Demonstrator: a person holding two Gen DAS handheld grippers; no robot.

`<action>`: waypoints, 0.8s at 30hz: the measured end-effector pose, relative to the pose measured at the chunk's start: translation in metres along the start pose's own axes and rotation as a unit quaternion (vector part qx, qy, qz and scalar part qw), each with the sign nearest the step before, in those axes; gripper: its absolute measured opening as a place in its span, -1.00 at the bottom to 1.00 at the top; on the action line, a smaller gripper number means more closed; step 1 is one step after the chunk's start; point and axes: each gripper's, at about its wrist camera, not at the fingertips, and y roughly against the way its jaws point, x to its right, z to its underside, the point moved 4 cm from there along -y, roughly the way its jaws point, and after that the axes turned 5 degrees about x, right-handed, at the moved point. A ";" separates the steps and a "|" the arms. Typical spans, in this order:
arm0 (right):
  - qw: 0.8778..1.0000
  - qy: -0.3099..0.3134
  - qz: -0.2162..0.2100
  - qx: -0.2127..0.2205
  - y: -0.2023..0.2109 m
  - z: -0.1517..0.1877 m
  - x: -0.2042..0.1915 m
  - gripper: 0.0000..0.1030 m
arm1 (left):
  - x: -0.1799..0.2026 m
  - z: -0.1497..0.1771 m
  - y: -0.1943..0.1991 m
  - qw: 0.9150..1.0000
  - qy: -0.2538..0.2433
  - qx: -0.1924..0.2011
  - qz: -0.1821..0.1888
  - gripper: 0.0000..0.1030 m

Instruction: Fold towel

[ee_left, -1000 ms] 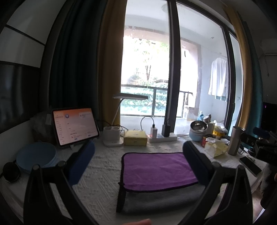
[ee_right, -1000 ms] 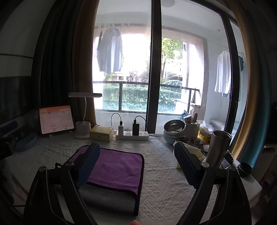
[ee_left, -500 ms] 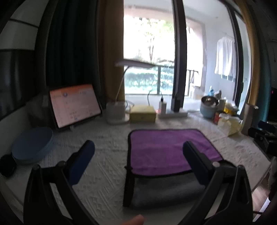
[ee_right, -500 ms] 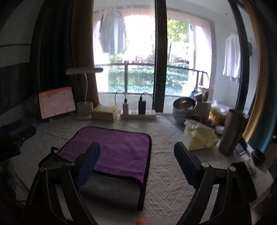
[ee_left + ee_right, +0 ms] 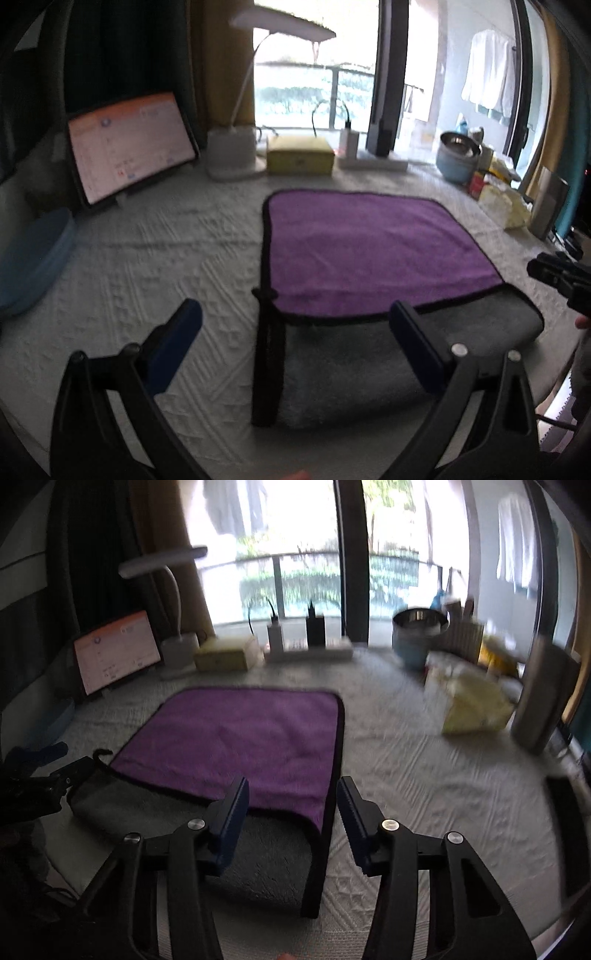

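A towel, purple on one face and grey on the other with black trim, lies on the white quilted table; it shows in the left wrist view [image 5: 369, 251] and the right wrist view [image 5: 243, 738]. Its purple layer lies folded over the grey layer, leaving a grey strip at the near edge. My left gripper [image 5: 295, 332] is open wide, low over the towel's near left corner. My right gripper [image 5: 291, 808] is open with a narrower gap, just over the towel's near right corner. Neither holds anything.
Along the back stand a lit tablet [image 5: 129, 147], a desk lamp [image 5: 232, 155], a yellow box [image 5: 299, 153] and a power strip [image 5: 306, 651]. A blue plate [image 5: 33, 258] lies left. A bowl [image 5: 417, 635], tissue pack [image 5: 472, 705] and steel tumbler [image 5: 543, 701] crowd the right.
Both grippers have dropped and tilted down toward the towel's near corners. The right gripper's jaws have narrowed from wide open. The towel has not moved.
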 end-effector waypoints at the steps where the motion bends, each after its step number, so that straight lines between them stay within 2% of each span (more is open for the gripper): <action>1: 1.000 -0.003 -0.002 -0.007 -0.003 0.002 0.002 -0.02 | 0.000 0.002 -0.003 1.000 -0.001 -0.005 0.001 0.86; 3: 1.000 -0.012 -0.005 -0.027 -0.013 0.010 0.007 -0.03 | 0.000 0.005 -0.009 1.000 -0.003 -0.016 0.002 0.72; 6: 0.998 -0.023 -0.011 -0.048 -0.023 0.019 0.011 -0.07 | 0.001 0.008 -0.012 1.000 -0.001 -0.024 0.005 0.65; 8: 0.998 -0.028 -0.011 -0.063 -0.029 0.025 0.014 -0.24 | 0.001 0.008 -0.013 1.000 -0.006 -0.025 0.005 0.49; 10: 0.997 -0.030 -0.011 -0.072 -0.032 0.030 0.015 -0.30 | 0.001 0.010 -0.014 0.999 -0.011 -0.031 0.003 0.27; 13: 0.996 -0.029 -0.014 -0.077 -0.031 0.034 0.014 -0.35 | 0.001 0.014 -0.018 0.999 -0.010 -0.044 0.007 -0.01; 14: 0.997 -0.026 -0.013 -0.076 -0.029 0.035 0.013 -0.40 | 0.002 0.016 -0.017 0.999 -0.007 -0.045 0.010 -0.05; 16: 0.997 -0.024 -0.012 -0.073 -0.027 0.035 0.013 -0.49 | 0.003 0.018 -0.017 0.999 -0.009 -0.048 0.011 -0.26; 18: 0.997 -0.020 -0.012 -0.071 -0.025 0.037 0.012 -0.59 | 0.004 0.021 -0.018 0.998 -0.010 -0.054 0.014 -0.37; 22: 0.997 -0.012 -0.011 -0.073 -0.025 0.037 0.011 -0.62 | 0.004 0.022 -0.018 0.998 -0.013 -0.057 0.015 -0.58; 24: 0.998 -0.005 -0.004 -0.064 -0.024 0.037 0.010 -0.82 | 0.003 0.022 -0.016 0.998 -0.014 -0.054 0.012 -0.72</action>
